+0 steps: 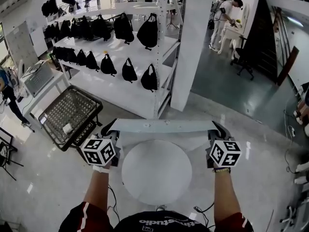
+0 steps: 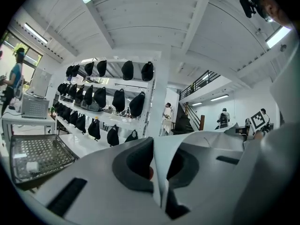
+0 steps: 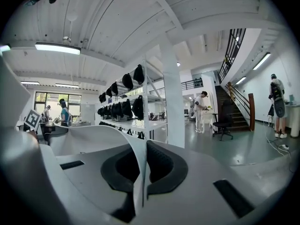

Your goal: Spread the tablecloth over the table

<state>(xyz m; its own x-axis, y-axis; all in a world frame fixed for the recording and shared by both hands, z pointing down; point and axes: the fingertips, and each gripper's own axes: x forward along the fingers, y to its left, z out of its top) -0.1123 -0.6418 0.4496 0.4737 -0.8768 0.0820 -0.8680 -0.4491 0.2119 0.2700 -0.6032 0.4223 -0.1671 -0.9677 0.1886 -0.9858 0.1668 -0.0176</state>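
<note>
Spreading step: tablecloth (image 1: 161, 125) is held taut above bench (image 1: 155, 173), edge clamped in left gripper (image 1: 110, 127) & right gripper (image 1: 218, 128); next, prob. lowered centred over bench.

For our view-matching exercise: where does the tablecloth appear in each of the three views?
Head view: tablecloth stretched across the middle, above the round table.
Left gripper view: tablecloth pinched between the jaws, trailing right.
Right gripper view: tablecloth pinched centrally, sweeping left.
Shared landmark: shelves of black bags.
</note>
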